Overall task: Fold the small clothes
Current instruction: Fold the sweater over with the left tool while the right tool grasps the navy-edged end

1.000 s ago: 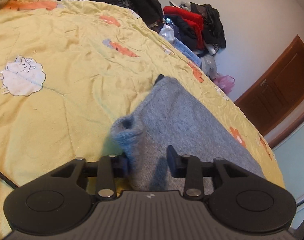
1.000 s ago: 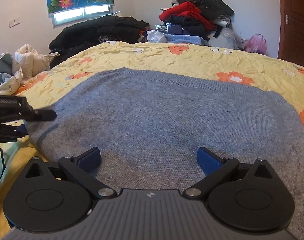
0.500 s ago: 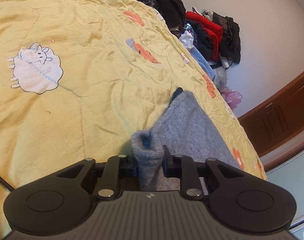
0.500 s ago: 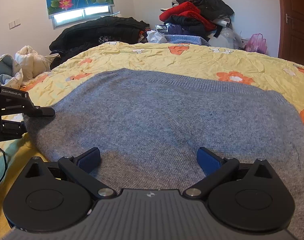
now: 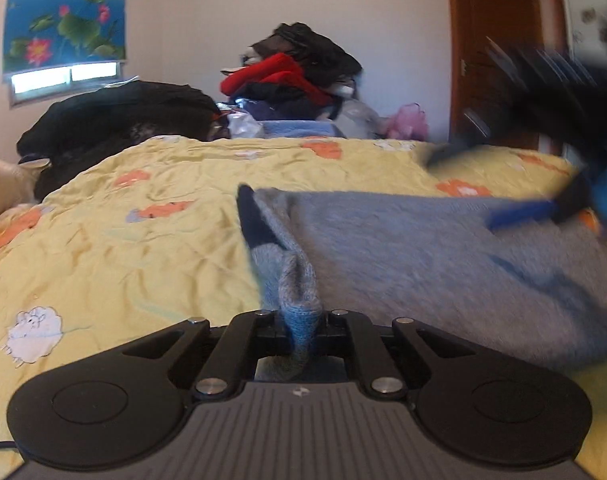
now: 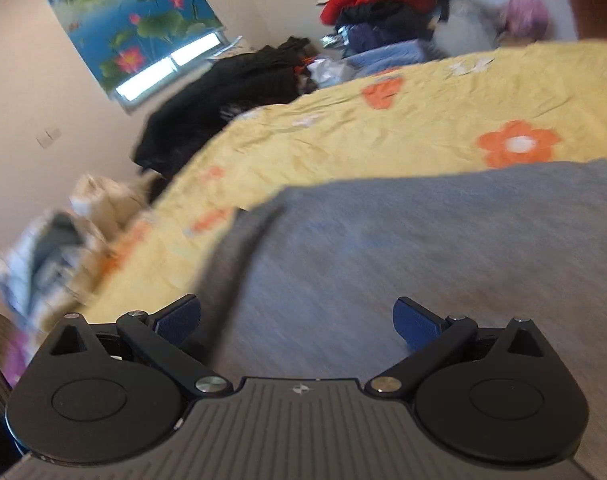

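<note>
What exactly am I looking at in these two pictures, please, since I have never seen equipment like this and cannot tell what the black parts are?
There is no robot here. A person holds a hand-held two-finger gripper in each hand, and each gripper carries a wide-angle camera that looks forward along its fingers. The black shapes at the bottom of each picture are the gripper's own body.

One picture comes from the left gripper. Its jaws are shut on a bunched edge of a grey sweater, which lies on a yellow bedspread printed with orange flowers and a sheep. The blurred dark shape with a blue finger at the upper right appears to be the other gripper.

The other picture comes from the right gripper. Its blue-padded jaws stand wide open over the same sweater and hold nothing.

Behind the bed is a pile of clothes.
</note>
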`<state>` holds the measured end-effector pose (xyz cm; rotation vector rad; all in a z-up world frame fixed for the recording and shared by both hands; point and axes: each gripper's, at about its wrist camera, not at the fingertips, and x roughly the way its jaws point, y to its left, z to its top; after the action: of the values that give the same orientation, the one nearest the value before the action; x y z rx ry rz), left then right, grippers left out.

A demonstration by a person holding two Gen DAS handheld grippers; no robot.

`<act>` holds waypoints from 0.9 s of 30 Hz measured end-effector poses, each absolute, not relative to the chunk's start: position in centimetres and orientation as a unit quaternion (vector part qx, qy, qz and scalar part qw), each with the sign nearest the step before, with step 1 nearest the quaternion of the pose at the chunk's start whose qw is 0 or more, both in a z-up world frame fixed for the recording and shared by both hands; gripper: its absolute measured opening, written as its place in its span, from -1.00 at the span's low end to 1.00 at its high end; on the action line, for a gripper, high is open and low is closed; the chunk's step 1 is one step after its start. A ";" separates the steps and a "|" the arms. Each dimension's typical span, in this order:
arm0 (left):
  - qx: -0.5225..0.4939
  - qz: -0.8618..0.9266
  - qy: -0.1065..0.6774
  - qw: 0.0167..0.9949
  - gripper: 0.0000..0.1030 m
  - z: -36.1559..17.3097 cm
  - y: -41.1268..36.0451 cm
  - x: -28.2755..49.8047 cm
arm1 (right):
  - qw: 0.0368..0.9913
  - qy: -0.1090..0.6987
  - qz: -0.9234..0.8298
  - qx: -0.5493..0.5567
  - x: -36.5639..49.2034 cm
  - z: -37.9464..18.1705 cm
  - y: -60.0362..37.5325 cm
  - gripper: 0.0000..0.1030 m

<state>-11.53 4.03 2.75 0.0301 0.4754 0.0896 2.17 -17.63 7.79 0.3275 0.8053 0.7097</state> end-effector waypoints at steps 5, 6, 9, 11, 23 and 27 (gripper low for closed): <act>0.009 0.037 0.240 0.970 -0.87 2.7 4.3 -11.4 | 0.797 0.424 0.415 0.111 7.0 9.4 -10.0 0.95; 0.006 0.037 0.240 0.970 -0.87 2.7 4.4 -11.5 | 0.785 0.439 0.426 0.102 7.8 9.2 -8.4 0.90; 0.008 0.031 0.243 0.970 -0.87 2.6 4.3 -11.3 | 0.758 0.479 0.436 0.072 10.0 8.0 -3.7 0.79; 0.013 0.025 0.244 0.969 -0.87 2.5 4.2 -11.2 | 0.762 0.492 0.420 0.029 10.9 6.9 -1.1 0.73; 0.028 -0.007 0.240 0.970 -0.87 3.7 2.2 -11.2 | 0.789 0.456 0.411 -0.028 13.0 6.4 -3.9 -0.58; 0.032 -0.060 0.224 0.972 -0.87 5.0 -1.2 -10.8 | 0.796 0.437 0.417 0.039 13.3 8.2 -11.2 -0.58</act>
<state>-10.85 -1.15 4.98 0.0642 0.4521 -0.1204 13.32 -11.24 8.20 0.0839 0.9396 0.8968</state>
